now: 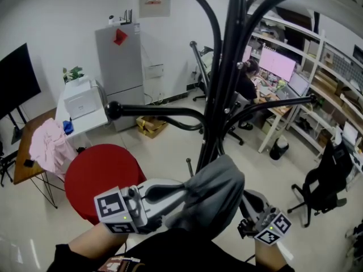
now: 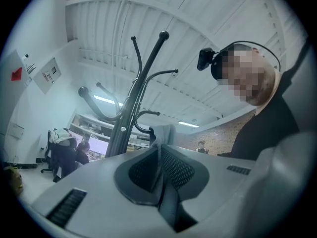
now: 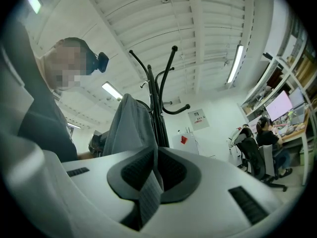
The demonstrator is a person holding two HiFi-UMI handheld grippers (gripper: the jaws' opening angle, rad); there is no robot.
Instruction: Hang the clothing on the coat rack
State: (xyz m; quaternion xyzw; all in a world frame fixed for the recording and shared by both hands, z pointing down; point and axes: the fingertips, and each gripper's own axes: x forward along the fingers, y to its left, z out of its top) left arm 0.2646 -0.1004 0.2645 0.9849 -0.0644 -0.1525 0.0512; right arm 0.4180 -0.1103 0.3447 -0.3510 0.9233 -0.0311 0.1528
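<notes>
Grey clothing (image 1: 214, 192) hangs bunched between the two tools and draped over both of them. It sits right up against the black pole of the coat rack (image 1: 227, 95) but, as far as I can see, not over any of its hooks. The left tool (image 2: 159, 165) is pinched nearly closed on a fold of the cloth. The right tool (image 3: 154, 170) is closed narrowly on a thin strip of the same cloth. That right-hand hold looks the weaker one to me, since only a slim edge is in it. If it slackens before the cloth sits over a hook, that side will likely slide down and the whole weight will swing onto the left tool. The nearest hook arm (image 1: 170, 113) curves out above and ahead of the left tool, with a round knob on its end. The cloth needs lifting clear over that knob, and a short lift could leave it perched on the tip, ready to slip off to the floor. A snag on the pole, pulled hard, could also rock the rack.
</notes>
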